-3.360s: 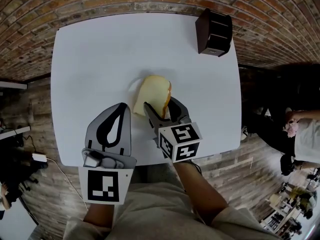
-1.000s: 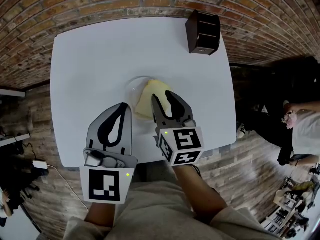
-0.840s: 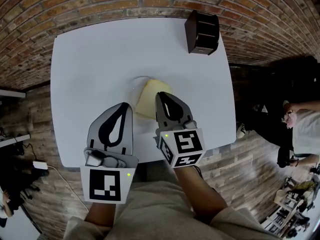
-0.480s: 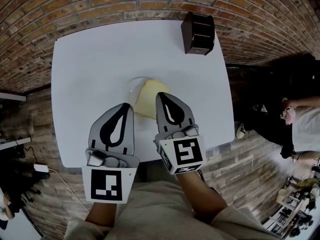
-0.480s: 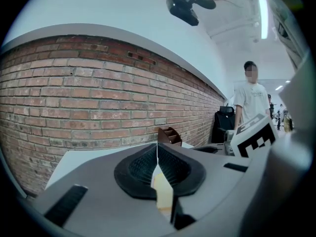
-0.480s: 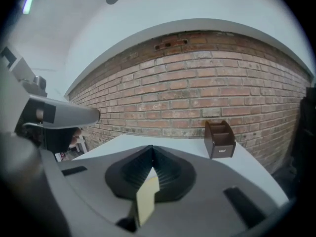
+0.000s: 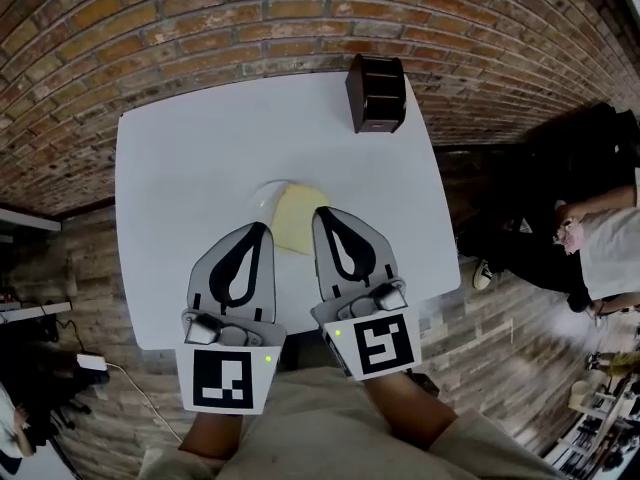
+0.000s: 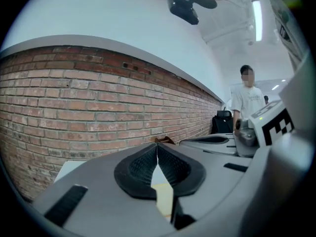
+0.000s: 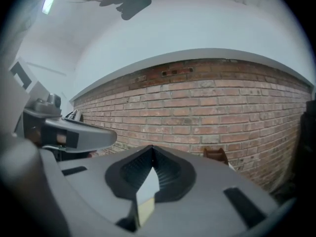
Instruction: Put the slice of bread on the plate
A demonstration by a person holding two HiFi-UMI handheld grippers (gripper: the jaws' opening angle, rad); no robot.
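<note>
- Our right tongs [image 7: 322, 212] are shut tip to tip with nothing between the jaws. Their own view shows the ribbed pads meeting, with only the brick wall [image 9: 207, 107] beyond.
- Our left tongs [image 7: 259, 227] are likewise closed and empty. They are held just beside the right pair, both above the near part of the bench [image 7: 190, 148] and pointing almost level.
- The slice of bread [image 7: 291, 218] lies flat on the clear plate [image 7: 262, 196]. It shows between the two tips and a little beyond them, and neither pair touches it.
- We judge the placing step done: the bread is on the plate and free of any grip, so we are at the pull-away stage.
- The next move calls for little. We carry both tongs back clear of the plate, closed, without brushing the slice or the rim.
- The dark box [image 7: 377, 93] at the far edge is well apart and plays no part.
</note>
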